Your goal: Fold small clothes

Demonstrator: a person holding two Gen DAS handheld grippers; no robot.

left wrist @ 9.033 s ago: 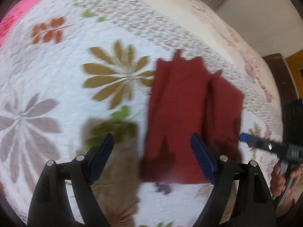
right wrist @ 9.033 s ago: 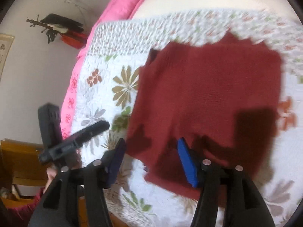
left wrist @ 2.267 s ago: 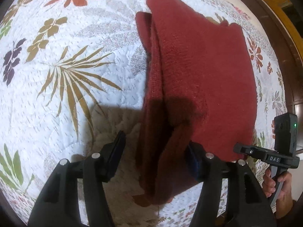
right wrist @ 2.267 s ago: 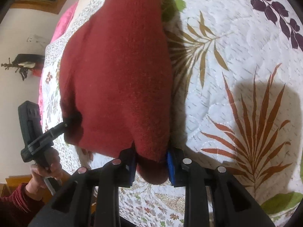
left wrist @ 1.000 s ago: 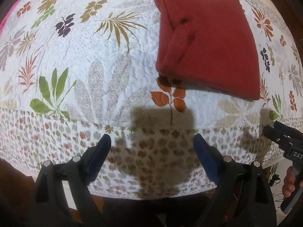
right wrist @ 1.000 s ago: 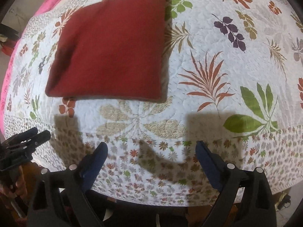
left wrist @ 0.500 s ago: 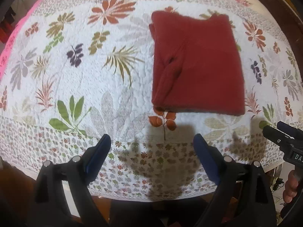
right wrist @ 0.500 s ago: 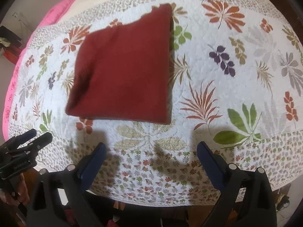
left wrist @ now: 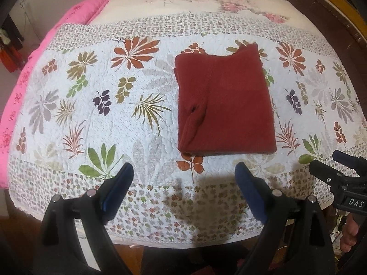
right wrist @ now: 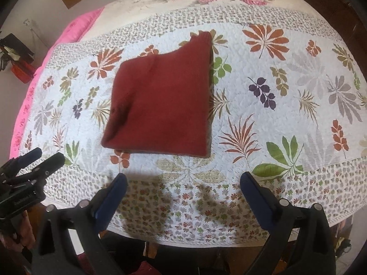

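A dark red knitted garment [left wrist: 226, 103] lies folded into a flat rectangle on the leaf-patterned quilt [left wrist: 96, 119]; it also shows as the red garment [right wrist: 160, 105] in the right wrist view. My left gripper [left wrist: 183, 174] hangs open over the quilt's near edge, well short of the garment, with nothing between its blue pads. My right gripper [right wrist: 183, 183] is likewise open and holds nothing, back from the garment's near edge. The right gripper [left wrist: 332, 171] shows at the far right of the left wrist view, and the left gripper [right wrist: 39, 160] at the far left of the right wrist view.
The quilt [right wrist: 286, 105] covers a bed with a pink blanket [left wrist: 27, 73] along its left side and a floral cream sheet [left wrist: 206, 2] behind. A dark wooden bed frame [left wrist: 332, 16] runs along the right. A person's hand [left wrist: 348, 236] holds the right gripper's handle.
Both grippers let go of the folded garment and drew back toward the quilt's near edge. Over the last second they rose and pulled further away, so more of the bed shows.
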